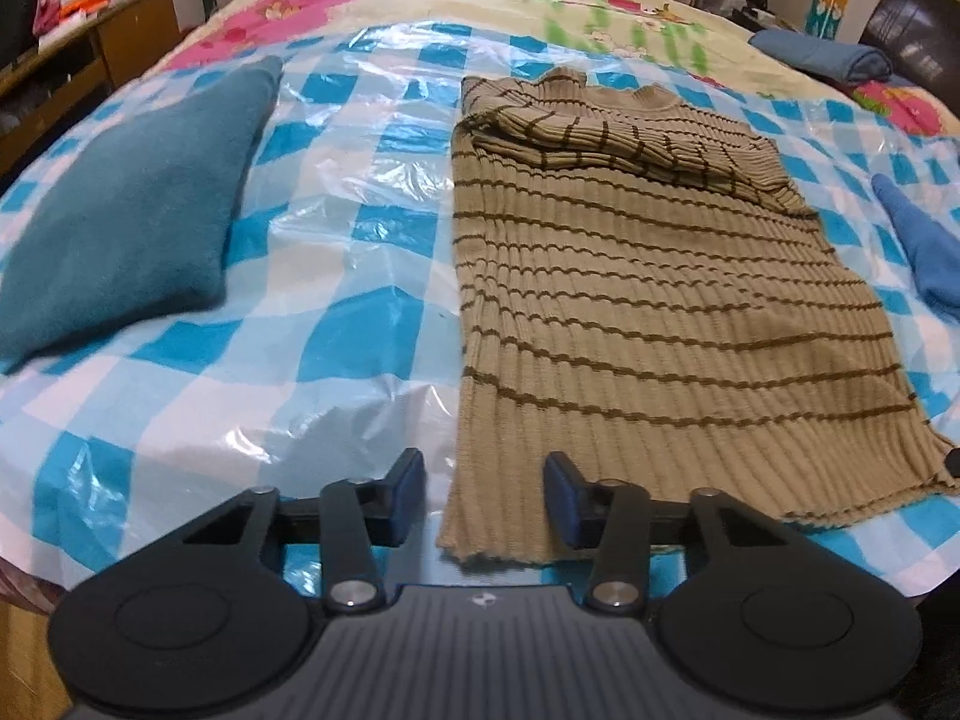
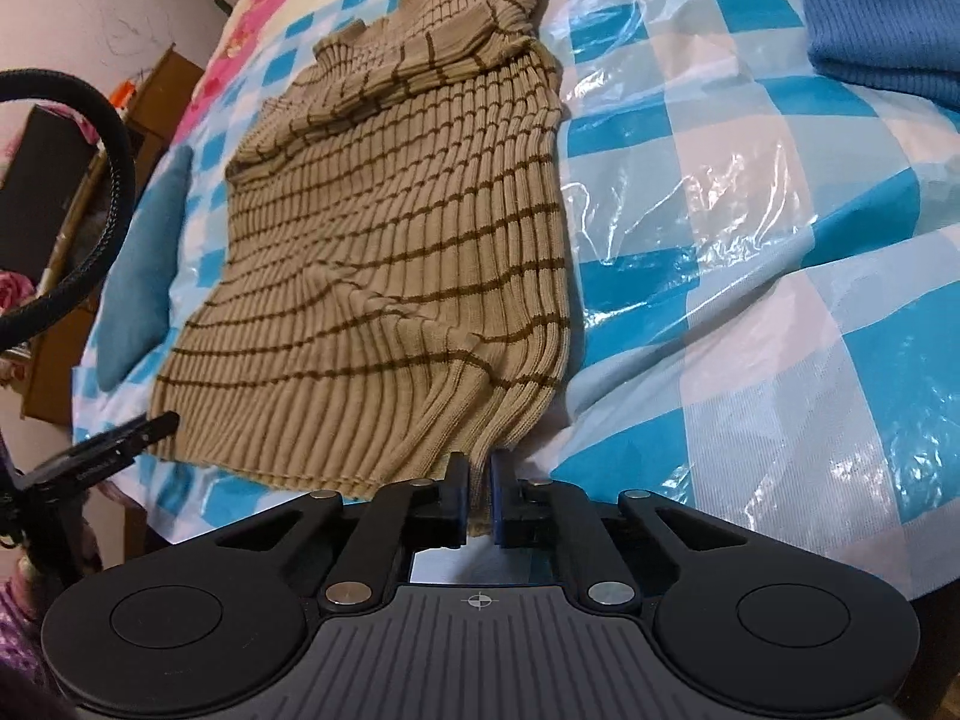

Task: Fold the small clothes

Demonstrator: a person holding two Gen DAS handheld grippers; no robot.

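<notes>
Tan ribbed knit with thin brown stripes, the sweater [image 1: 630, 300] lies flat on a blue-and-white checked cover [image 1: 336, 354] under clear plastic, its sleeves folded across the chest at the far end. In the left wrist view the left tongs [image 1: 485, 501] stand apart, low over the near hem; the hem's left corner lies between the two blue pads [image 1: 408, 495], and whether they touch it cannot be told. Left of the tongs runs a wide strip of bare checked cover, bounded farther left by a teal pillow [image 1: 132, 222]. Right of the sweater is a narrower strip, then a blue cloth [image 1: 924, 252] at the frame's edge. Only this view shows the far side: a floral sheet [image 1: 480, 6] beyond the cover, a folded blue pile [image 1: 828, 57] far right, and a wooden desk [image 1: 108, 42] far left.

In the right wrist view the right tongs [image 2: 478, 495] are closed on the sweater's near right corner, the knit pinched between the pads and pulled into slanting folds just ahead. Right of them spreads open cover with crinkled plastic; a blue knit [image 2: 882, 12] lies far ahead to the right. To the left the other gripper's finger tip [image 2: 144, 426] sits at the hem's far corner, a black cable [image 2: 114, 138] arcs above it, and the cover's near edge drops away.
</notes>
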